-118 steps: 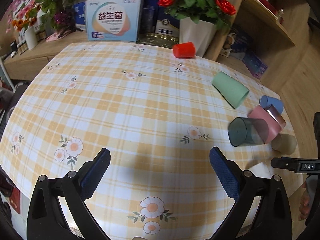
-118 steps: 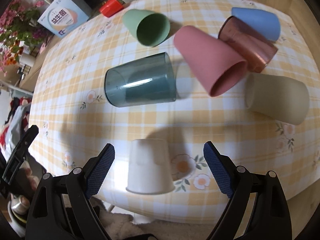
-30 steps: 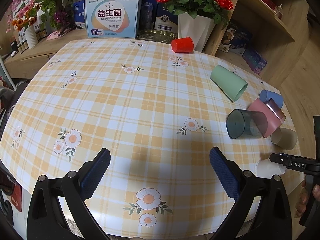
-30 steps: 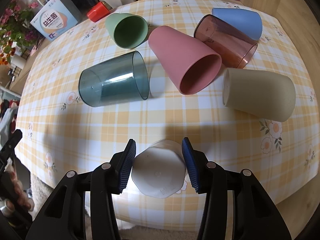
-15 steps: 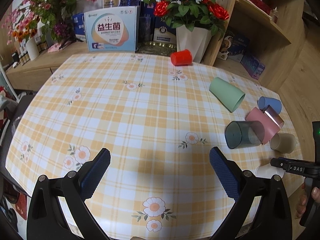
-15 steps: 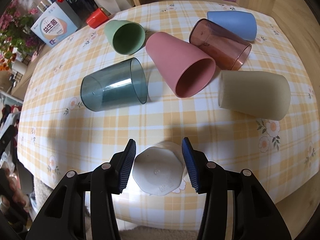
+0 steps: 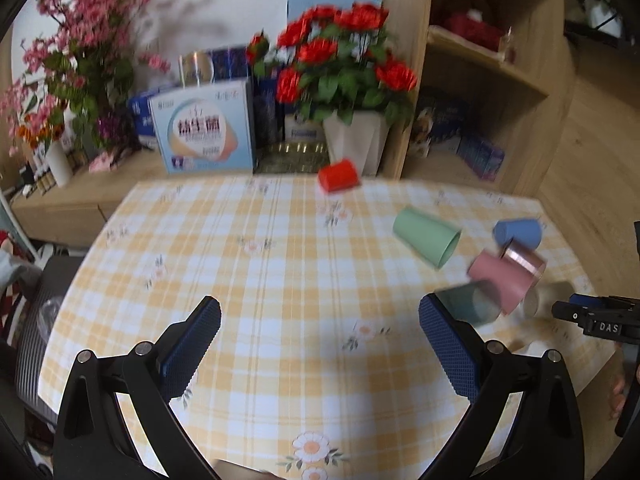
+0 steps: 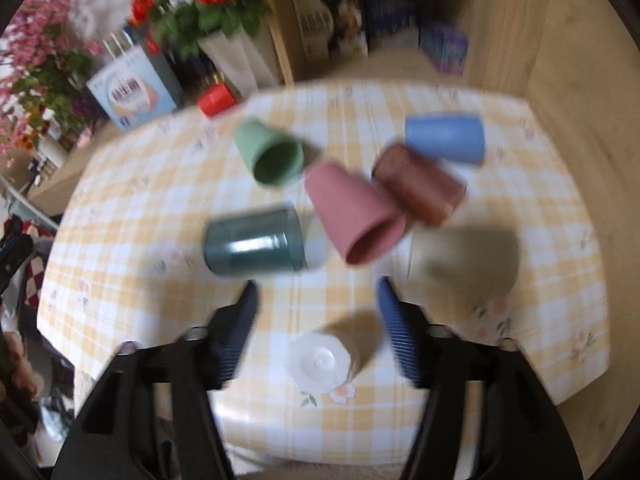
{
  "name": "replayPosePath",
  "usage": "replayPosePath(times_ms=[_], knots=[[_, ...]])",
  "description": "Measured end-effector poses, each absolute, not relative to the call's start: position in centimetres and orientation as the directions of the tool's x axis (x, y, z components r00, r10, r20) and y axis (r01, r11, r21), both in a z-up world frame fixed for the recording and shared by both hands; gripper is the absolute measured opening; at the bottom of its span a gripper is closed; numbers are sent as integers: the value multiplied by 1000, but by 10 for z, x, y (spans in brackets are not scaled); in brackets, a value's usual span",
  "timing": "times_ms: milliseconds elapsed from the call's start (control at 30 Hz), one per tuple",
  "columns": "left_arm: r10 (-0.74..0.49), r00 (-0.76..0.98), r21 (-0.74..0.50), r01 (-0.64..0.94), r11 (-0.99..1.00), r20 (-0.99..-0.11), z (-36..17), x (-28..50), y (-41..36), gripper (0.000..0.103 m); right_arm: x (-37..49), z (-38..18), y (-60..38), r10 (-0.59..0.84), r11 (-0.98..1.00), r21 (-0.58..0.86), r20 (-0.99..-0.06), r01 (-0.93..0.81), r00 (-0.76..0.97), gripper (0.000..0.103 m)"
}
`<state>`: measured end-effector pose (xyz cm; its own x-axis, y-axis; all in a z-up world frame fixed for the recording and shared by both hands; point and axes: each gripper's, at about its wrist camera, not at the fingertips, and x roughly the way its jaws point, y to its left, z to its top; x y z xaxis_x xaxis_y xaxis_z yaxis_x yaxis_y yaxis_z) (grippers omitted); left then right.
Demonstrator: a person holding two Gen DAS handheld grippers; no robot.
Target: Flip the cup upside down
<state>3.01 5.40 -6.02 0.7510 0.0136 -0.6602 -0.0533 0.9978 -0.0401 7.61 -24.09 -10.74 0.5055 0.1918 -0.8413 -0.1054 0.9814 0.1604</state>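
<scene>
A white cup [image 8: 325, 362] stands upside down near the front edge of the checked table [image 8: 140, 208], base up. My right gripper [image 8: 318, 294] is open above it, fingers apart from the cup and raised off it; the view is blurred. My left gripper [image 7: 320, 320] is open and empty above the middle of the table [image 7: 260, 264]. The white cup is hidden in the left wrist view. The right gripper's body [image 7: 600, 320] shows at the right edge there.
Several cups lie on their sides: teal [image 8: 254, 246], green [image 8: 272, 156], pink [image 8: 356, 216], brown clear [image 8: 420, 184], blue [image 8: 444, 138], beige [image 8: 466, 258], red [image 8: 216, 98]. A rose pot [image 7: 356, 140], boxes and shelves stand behind the table.
My right gripper has opened and let go of the white cup, then pulled up and back from it. Both cameras have lifted and tilted up; the white cup stays standing upside down.
</scene>
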Motion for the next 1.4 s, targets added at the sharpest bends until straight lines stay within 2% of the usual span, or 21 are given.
replayPosePath(times_ms=[33, 67, 100, 200, 467, 933, 1400], knots=[[5, 760, -46, -46, 998, -650, -54, 30, 53, 97, 73, -98, -241, 195, 981, 160, -820, -112, 539, 74], [-1, 768, -52, -42, 998, -641, -48, 29, 52, 97, 70, -89, -241, 199, 980, 160, -797, -118, 570, 86], [-3, 778, -55, -41, 998, -629, -41, 29, 52, 97, 65, -76, -241, 202, 979, 162, -764, -121, 613, 89], [-14, 802, -59, -27, 998, -597, -24, 27, 49, 97, 59, -50, -243, 205, 979, 156, -699, -133, 685, 89], [-18, 850, -51, -11, 999, -526, 10, 18, 38, 97, 45, -12, -243, 176, 984, 127, -619, -123, 766, 89], [2, 874, -12, -9, 1000, -486, 28, 3, 24, 97, 24, 12, -242, 130, 992, 70, -533, -109, 836, 89], [-18, 869, -28, 4, 1000, -495, 29, 0, 24, 97, 20, 16, -242, 122, 993, 65, -515, -103, 848, 89]])
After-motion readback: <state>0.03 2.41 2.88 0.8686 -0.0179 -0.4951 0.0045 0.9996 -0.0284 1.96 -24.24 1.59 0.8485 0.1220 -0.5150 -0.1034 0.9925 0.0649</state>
